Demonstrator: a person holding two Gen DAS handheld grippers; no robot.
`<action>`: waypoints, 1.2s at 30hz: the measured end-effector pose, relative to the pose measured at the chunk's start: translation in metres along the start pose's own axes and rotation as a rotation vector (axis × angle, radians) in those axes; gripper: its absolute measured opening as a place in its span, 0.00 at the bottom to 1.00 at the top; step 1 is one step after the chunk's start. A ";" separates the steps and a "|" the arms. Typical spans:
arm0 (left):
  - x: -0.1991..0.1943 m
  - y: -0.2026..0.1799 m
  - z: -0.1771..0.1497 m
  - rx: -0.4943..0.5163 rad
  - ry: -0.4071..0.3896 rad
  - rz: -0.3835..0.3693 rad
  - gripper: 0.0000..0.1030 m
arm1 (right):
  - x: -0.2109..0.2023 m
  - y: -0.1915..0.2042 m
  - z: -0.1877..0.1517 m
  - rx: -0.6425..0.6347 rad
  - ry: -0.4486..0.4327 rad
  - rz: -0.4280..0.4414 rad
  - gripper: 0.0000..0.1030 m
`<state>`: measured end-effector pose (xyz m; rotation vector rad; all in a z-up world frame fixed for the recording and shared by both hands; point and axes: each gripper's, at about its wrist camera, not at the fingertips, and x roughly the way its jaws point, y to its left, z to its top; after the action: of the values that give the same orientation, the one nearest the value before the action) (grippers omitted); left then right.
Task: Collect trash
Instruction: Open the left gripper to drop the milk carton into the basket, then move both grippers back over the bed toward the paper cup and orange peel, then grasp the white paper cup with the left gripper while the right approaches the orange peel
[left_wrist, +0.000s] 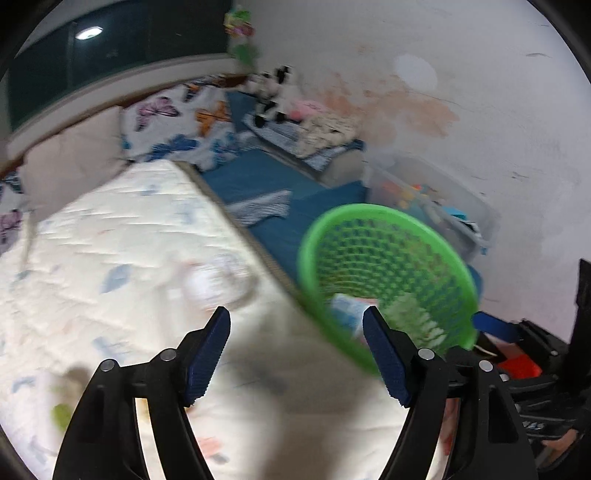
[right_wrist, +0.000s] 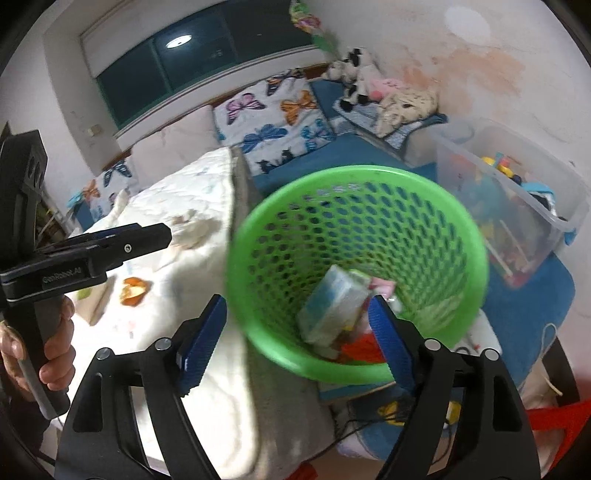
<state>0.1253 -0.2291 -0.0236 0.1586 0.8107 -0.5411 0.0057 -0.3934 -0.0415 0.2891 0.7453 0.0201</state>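
Left to right across the bed.

Left gripper (left_wrist: 297, 350): jaws spread wide, nothing between the pads. It hangs over the pale quilted mattress (left_wrist: 122, 258), pointing down at an angle. Its view is smeared, so whatever lies there is hard to read; a pale round smudge sits just ahead of its left fingertip, and I cannot tell what it is.

On the mattress, seen from the right wrist: an orange peel (right_wrist: 133, 291) and a crumpled brownish scrap (right_wrist: 192, 230) further up the bed. Both lie well apart from the basket and are not yet collected.

Green mesh basket (right_wrist: 358, 266): stands just off the bed's edge, mouth tipped toward the cameras, with a blue-and-white packet (right_wrist: 332, 306) and other wrappers already in its bottom.

Right gripper (right_wrist: 297, 339): jaws wide, holding nothing, its right finger down by the near rim of the basket.

Risks, as I judge them:
- The right finger could catch the near rim and tip the light basket, spilling what is already in.
- The peel is thin and flat on soft bedding; the pads may pinch quilt instead.
- With the left view blurred, a grab could miss.
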 end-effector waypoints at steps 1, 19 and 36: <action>-0.004 0.006 -0.002 -0.004 -0.002 0.020 0.71 | 0.001 0.005 0.000 -0.009 0.000 0.008 0.80; -0.067 0.143 -0.060 -0.216 -0.006 0.323 0.81 | 0.032 0.105 0.001 -0.142 0.056 0.150 0.84; -0.048 0.189 -0.088 -0.346 0.096 0.283 0.82 | 0.059 0.152 0.000 -0.224 0.112 0.205 0.84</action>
<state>0.1392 -0.0196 -0.0619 -0.0206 0.9445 -0.1226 0.0620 -0.2407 -0.0405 0.1498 0.8138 0.3140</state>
